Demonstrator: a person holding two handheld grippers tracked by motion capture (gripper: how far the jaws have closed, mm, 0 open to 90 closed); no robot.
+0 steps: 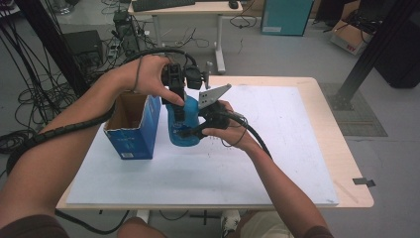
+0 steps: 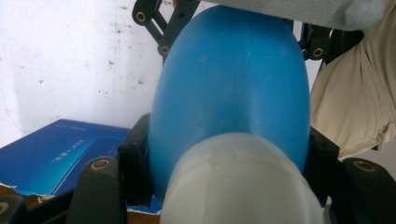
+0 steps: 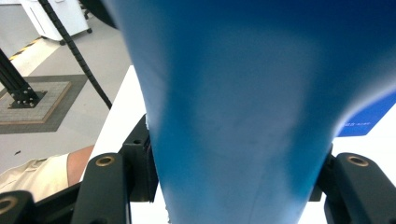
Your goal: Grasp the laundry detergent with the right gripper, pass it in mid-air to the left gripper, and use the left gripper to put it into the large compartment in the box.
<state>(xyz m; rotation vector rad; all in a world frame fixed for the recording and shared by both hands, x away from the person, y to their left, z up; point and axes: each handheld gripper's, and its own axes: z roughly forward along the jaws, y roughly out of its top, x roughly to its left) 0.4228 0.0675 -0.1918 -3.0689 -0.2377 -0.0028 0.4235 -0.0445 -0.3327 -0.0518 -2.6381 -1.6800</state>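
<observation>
At centre frame, a blue bottle [image 1: 184, 130] is held upright on the white board [image 1: 277, 148], clamped near its top by the left gripper [image 1: 178, 106] and lower down by the right gripper [image 1: 195, 130], probably to steady it. An open blue box [image 1: 134, 130] stands just left, crowding that side.

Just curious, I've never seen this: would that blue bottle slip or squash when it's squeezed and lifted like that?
The blue bottle looks smooth and glossy, so probably somewhat slippery. Its rounded, tapering sides could let it slide between the fingers. It shows no dents where clamped, so it seems fairly stiff.
</observation>
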